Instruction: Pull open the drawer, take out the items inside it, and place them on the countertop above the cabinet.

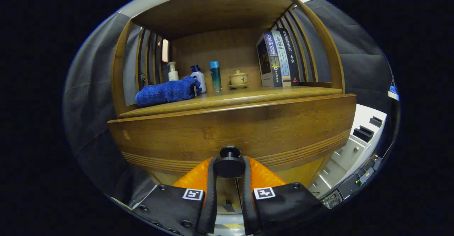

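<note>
1. The gripper (229, 166) is sitting low and near, with its two black fingers (211, 179) pointing forward at the wooden drawer front.
2. The fingers are clenching the black round knob (229, 165) of the drawer (230, 129); one finger is pressing on the knob's left side and the other on its right side.
3. The knob is sticking out from the lower middle of the drawer front, just above a band of carved grooves.
4. The drawer front is filling the space right ahead of the fingers, and I cannot tell how far it is pulled out.
5. What is lying inside the drawer is hidden from here.
6. The countertop (248, 95) is running along just above the drawer, under a wooden shelf hood with slatted sides.
7. A blue towel (166, 92) is lying bunched on the far left of the countertop.
8. Behind and just right of the towel, a small white pump bottle (172, 72) and a second white bottle with a dark blue cap (197, 78) are standing upright.
9. A slim teal bottle (215, 75) is standing further right, near the middle.
10. A small beige lidded cup on a saucer (238, 79) is sitting just right of the teal bottle.
11. A row of books (278, 60) is standing upright at the far right, against the slats.
12. A white cabinet (358, 140) is standing off to the right, beyond the wooden one, with cables on the floor near it.
</note>
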### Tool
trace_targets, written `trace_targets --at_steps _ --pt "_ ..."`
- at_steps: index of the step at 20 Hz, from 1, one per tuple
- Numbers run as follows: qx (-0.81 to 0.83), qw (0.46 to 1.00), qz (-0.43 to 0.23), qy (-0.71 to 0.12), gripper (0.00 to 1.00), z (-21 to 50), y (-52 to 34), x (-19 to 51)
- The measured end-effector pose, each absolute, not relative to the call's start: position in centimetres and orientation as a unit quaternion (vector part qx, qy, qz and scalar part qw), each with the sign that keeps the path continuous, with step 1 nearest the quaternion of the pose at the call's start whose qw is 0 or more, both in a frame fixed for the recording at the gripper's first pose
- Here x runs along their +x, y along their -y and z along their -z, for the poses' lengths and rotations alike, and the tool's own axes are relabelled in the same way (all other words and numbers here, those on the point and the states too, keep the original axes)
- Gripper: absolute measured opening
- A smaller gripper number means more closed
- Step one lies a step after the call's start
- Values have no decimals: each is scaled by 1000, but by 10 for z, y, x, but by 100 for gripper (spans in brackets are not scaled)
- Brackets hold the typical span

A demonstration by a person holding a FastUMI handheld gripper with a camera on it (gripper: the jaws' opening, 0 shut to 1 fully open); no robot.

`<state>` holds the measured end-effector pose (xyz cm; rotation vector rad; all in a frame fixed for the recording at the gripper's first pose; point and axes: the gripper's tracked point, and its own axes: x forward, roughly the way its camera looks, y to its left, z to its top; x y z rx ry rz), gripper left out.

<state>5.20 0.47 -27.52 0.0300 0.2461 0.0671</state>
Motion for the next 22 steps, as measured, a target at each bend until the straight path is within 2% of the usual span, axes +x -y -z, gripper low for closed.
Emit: trace_targets --at_steps 22 --pt "-5 991 -38 -125 38 275 -4 -40"
